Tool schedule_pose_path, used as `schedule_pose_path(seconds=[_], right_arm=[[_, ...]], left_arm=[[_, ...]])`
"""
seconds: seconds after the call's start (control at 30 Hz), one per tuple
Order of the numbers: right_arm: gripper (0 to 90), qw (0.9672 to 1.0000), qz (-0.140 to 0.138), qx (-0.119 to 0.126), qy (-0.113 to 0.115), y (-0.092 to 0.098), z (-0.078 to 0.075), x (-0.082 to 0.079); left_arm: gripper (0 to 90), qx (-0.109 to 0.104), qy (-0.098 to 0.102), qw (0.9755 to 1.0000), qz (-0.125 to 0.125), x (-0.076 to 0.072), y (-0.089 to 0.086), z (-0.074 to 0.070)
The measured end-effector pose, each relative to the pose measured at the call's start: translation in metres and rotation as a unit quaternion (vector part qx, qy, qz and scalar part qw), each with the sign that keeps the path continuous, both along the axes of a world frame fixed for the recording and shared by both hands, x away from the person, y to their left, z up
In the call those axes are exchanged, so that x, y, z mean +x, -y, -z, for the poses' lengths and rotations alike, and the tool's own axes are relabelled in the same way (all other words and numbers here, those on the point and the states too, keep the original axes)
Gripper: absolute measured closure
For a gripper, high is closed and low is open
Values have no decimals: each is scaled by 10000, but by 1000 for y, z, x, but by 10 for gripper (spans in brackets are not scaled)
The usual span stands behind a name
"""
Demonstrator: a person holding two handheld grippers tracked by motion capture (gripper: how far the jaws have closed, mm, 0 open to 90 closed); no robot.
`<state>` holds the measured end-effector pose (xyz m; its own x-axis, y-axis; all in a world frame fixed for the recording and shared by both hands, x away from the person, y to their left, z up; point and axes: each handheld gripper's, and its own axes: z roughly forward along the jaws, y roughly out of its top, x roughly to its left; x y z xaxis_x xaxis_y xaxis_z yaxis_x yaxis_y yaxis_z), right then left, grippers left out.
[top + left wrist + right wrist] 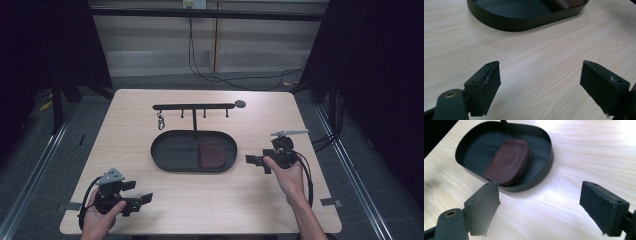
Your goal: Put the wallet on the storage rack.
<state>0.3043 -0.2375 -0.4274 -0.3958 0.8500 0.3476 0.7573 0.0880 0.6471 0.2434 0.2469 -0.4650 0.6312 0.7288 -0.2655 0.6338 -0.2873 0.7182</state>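
A black oval tray [165, 155] lies mid-table with a dark brown leather pouch [212, 154] in its right half. Behind it stands a black bar rack [194, 106] with small hooks; a metal clasp [160, 121] hangs from its left hook. My left gripper [142, 199] is near the table's front left corner, open and empty, pointing right toward the tray [524, 22]. My right gripper [251, 160] is just right of the tray, open and empty, aimed at the pouch [509, 161] in the tray [544, 167].
The light wooden table [250, 200] ends close to both hands at the front. A small dark disc [240, 104] sits at the rack's right end. Cables run over the floor behind the table.
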Motion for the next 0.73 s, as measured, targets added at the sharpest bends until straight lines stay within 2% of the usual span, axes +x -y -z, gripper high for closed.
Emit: schedule_pose_path(seconds=[0.1, 0.3, 0.53, 0.63, 0.7, 0.73], right_arm=[[156, 10000, 52, 27, 4, 8, 4, -10], [159, 9995, 224, -206, 13, 22, 11, -33], [169, 9989, 422, -179, -19, 40, 25, -58], [174, 9983, 555, -159, 80, 46, 36, -66], [169, 9983, 581, -86, 34, 52, 41, -69], [166, 9980, 619, -146, 4, 54, 42, -70]], left_arm=[[163, -4, -10, 10000, -11, 0, 0, 0], [163, 28, -19, 10000, 7, 0, 0, 1], [163, 74, 1, 10000, 24, -1, -1, 1], [163, 55, 23, 10000, 10, -1, -3, 0], [163, 52, 19, 10000, -3, -1, -4, 0], [163, 45, 27, 10000, -16, -1, -4, 0]])
